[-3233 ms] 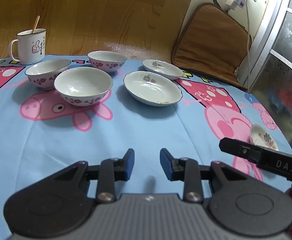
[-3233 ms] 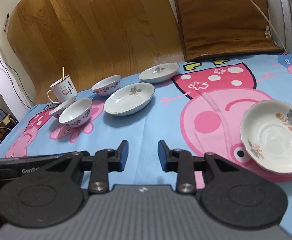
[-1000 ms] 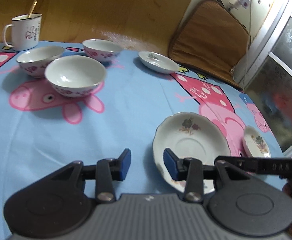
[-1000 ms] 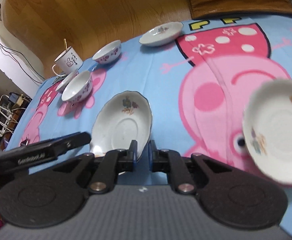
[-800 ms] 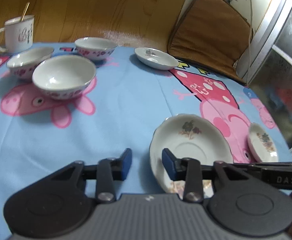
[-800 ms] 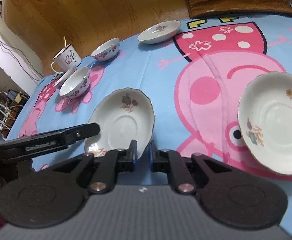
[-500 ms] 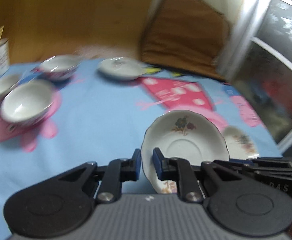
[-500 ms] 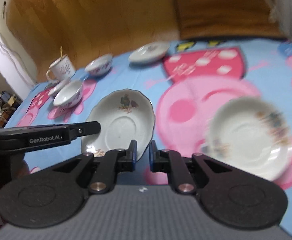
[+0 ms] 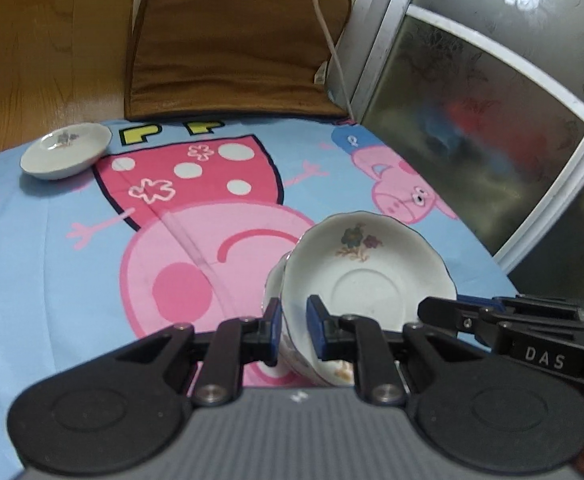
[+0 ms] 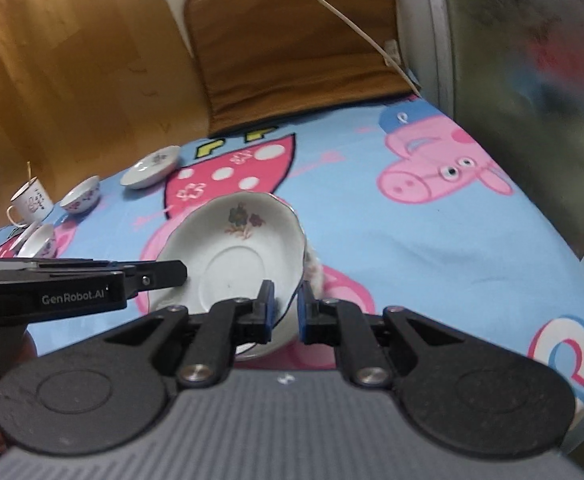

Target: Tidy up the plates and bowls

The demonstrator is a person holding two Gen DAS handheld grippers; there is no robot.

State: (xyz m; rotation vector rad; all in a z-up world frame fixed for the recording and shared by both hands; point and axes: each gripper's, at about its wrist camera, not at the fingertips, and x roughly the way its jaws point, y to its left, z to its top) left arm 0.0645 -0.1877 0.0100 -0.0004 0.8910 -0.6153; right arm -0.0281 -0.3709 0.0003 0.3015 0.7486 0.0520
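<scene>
Left wrist view — plate [image 9: 371, 272] rim pinched between narrow left gripper [image 9: 293, 330] fingers [image 9: 272, 330].

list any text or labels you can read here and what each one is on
"DAS" – on the right gripper, seen from the left wrist.
"GenRobot.AI" – on the left gripper, seen from the right wrist.
Yellow letters on the cloth, by the brown cushion: partly hidden, not readable as a word.
Print on the mug: too small to read.
</scene>
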